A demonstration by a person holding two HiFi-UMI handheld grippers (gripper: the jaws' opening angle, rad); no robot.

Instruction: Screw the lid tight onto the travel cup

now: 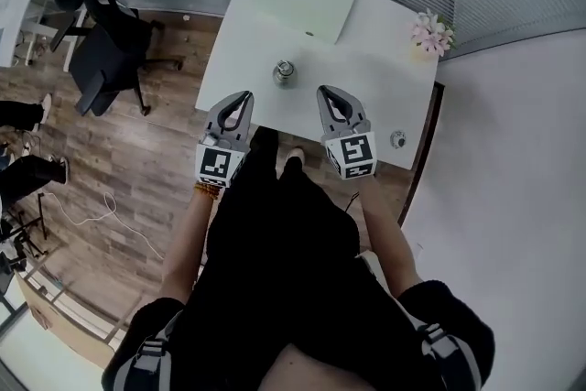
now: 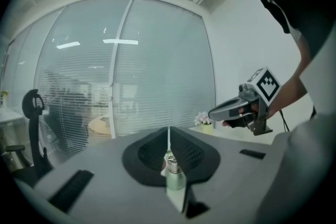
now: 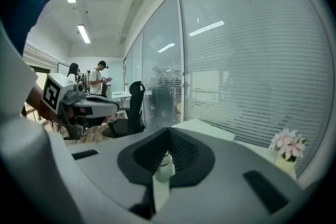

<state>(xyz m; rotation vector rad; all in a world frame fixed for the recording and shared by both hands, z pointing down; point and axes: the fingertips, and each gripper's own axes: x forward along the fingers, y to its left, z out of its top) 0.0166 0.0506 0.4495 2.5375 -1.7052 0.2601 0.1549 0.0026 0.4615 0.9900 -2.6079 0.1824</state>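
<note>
Both sets of jaws are seen pressed together with nothing caught between them: left gripper [image 1: 244, 96] and right gripper [image 1: 328, 92], grey plastic, tapered to a point. The travel cup [image 1: 285, 73] is parked just ahead of the tips, about midway between the two, on the smooth white table [image 1: 385, 78]. It's shiny metal and cylindrical, stood upright, so the long axis is vertical. In both gripper views only a sliver of it can be made out past the closed jaws. A small round piece [image 1: 397, 139] off to the right gripper's right is too tiny to be identified.
</note>
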